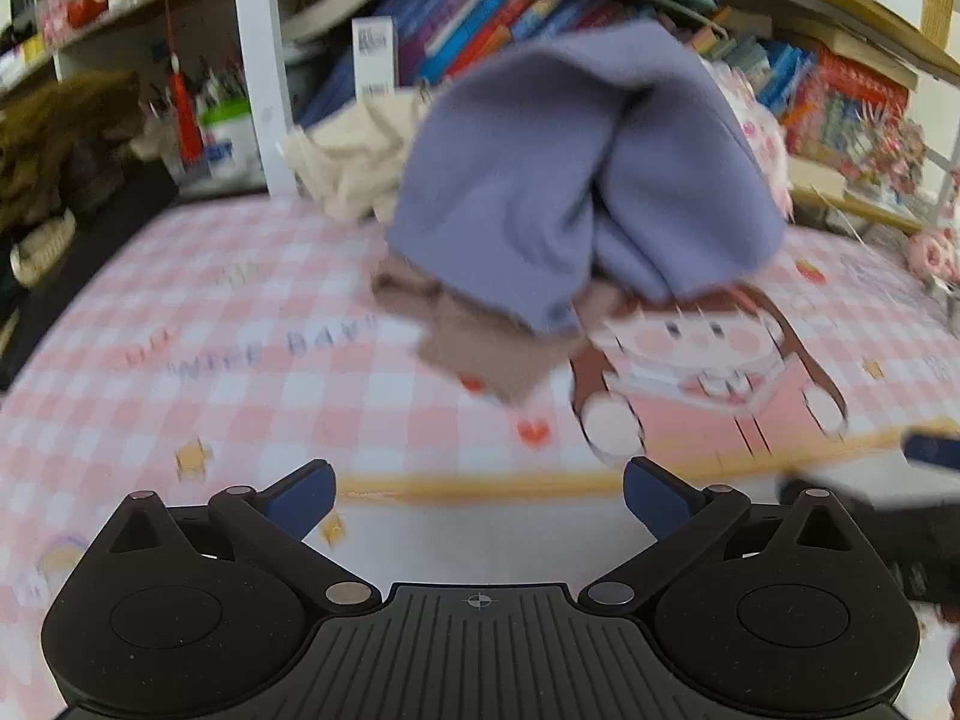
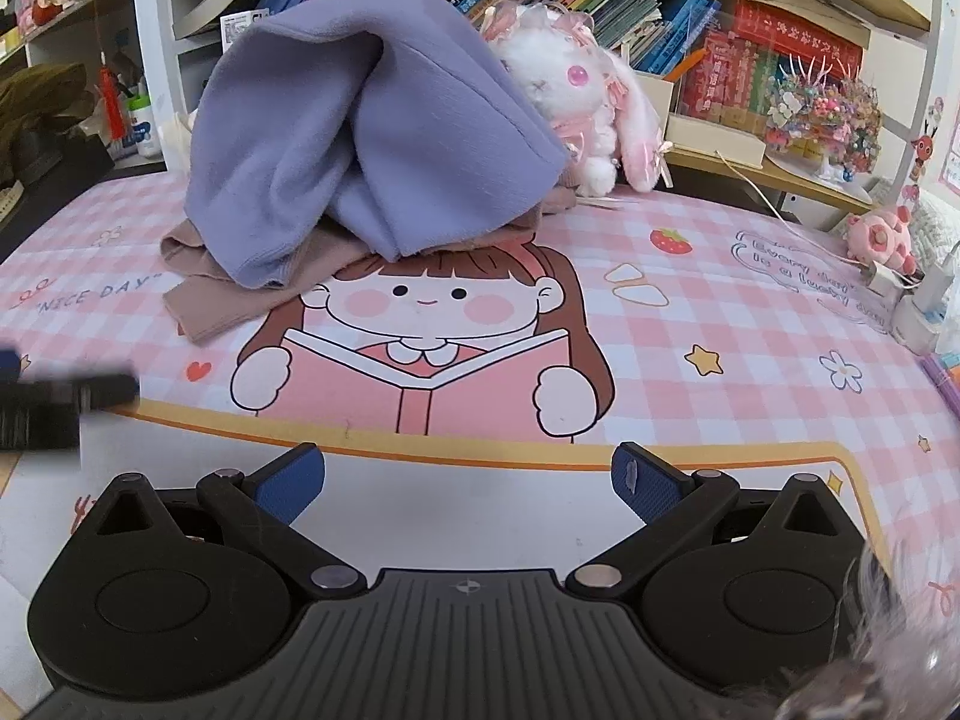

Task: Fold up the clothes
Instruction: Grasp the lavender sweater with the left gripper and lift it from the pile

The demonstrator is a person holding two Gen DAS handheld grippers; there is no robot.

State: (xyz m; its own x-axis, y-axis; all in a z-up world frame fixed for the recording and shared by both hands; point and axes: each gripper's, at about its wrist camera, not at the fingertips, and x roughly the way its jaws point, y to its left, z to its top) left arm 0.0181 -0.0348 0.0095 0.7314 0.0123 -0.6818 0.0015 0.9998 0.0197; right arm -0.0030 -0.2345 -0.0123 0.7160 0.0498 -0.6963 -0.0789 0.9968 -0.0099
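A lilac fleece garment (image 2: 360,138) lies heaped on a folded brown garment (image 2: 216,294) at the back of the pink checked mat (image 2: 720,360). The same heap shows blurred in the left wrist view, lilac (image 1: 576,180) over brown (image 1: 480,348). My left gripper (image 1: 479,501) is open and empty, low over the mat's front edge, well short of the heap. My right gripper (image 2: 468,483) is open and empty, also near the front edge. The left gripper's tip shows at the right wrist view's left edge (image 2: 66,396).
A white plush rabbit (image 2: 576,96) sits right of the heap. Cream cloth (image 1: 354,162) lies behind it. Bookshelves (image 2: 660,12) stand along the back. A pink toy (image 2: 882,240) and chargers (image 2: 918,300) sit at the mat's right edge.
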